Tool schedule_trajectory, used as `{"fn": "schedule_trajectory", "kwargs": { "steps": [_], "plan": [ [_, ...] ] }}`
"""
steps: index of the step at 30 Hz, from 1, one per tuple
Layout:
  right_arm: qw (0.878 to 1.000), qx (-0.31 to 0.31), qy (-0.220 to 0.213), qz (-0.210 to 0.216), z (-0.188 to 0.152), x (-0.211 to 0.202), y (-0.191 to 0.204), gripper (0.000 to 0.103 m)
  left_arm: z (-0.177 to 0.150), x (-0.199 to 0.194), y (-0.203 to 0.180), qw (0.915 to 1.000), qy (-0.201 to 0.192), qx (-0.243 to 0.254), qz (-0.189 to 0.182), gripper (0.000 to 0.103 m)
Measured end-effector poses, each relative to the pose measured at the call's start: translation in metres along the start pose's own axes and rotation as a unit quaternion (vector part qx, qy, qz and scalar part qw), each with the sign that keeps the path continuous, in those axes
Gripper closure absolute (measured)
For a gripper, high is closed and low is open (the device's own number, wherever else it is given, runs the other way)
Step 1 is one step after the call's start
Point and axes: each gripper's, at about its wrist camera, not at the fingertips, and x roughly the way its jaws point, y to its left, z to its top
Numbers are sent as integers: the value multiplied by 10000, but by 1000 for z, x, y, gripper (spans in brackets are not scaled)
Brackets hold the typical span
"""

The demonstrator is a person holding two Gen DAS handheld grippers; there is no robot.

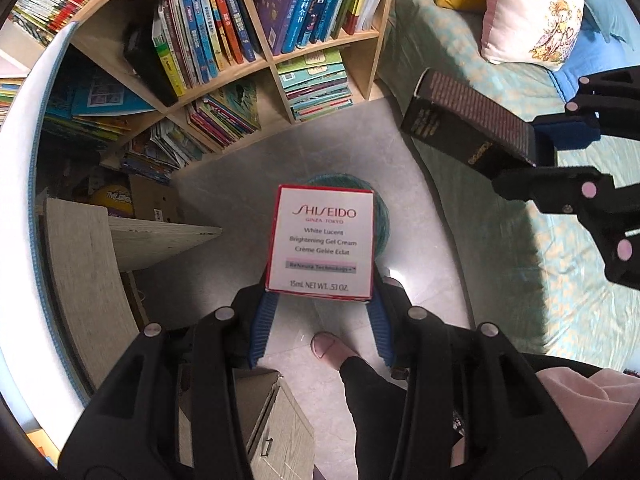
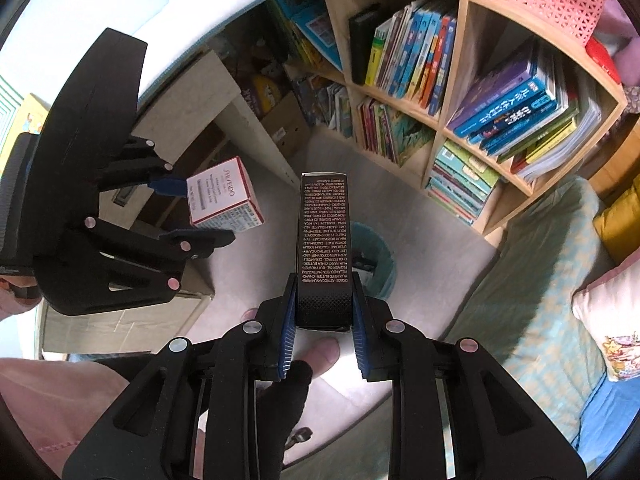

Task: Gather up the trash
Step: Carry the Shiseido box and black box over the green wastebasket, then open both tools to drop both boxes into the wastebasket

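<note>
My left gripper (image 1: pixel 320 300) is shut on a white Shiseido box (image 1: pixel 322 238) with a red rim and holds it in the air over a teal waste bin (image 1: pixel 382 216) on the floor. The same box (image 2: pixel 224 196) shows in the right wrist view, held by the left gripper (image 2: pixel 188 212). My right gripper (image 2: pixel 324 312) is shut on a long black box (image 2: pixel 325 248) with small white print, above the teal bin (image 2: pixel 376 256). In the left wrist view the black box (image 1: pixel 468 120) and right gripper (image 1: pixel 536 156) sit at the upper right.
A wooden bookshelf (image 1: pixel 276 60) full of books stands behind the bin. A bed with a teal cover (image 1: pixel 520 240) and pillows is on the right. A light wooden cabinet (image 1: pixel 92 264) is on the left. The person's slippered foot (image 1: pixel 326 344) is on the grey floor.
</note>
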Motion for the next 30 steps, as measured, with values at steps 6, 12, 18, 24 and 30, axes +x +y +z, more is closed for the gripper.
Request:
{"fn": "schedule_trajectory", "kwargs": {
  "steps": [6, 12, 18, 24, 30],
  "plan": [
    [10000, 27, 61, 68, 3, 4, 0, 78, 5, 5, 1, 10000, 50, 9, -41, 64],
    [9998, 58, 84, 167, 8, 10, -3, 77, 9, 11, 2, 9999, 100, 58, -33, 63],
    [9989, 413, -88, 211, 14, 5, -17, 47, 15, 10, -2, 9996, 47, 233, 168, 26],
    [9986, 520, -51, 122, 13, 6, -25, 47, 18, 10, -2, 9995, 81, 263, 164, 24],
    [9980, 621, -31, 76, 11, 7, -27, 44, 18, 9, -1, 9996, 63, 237, 154, 24]
  ]
}}
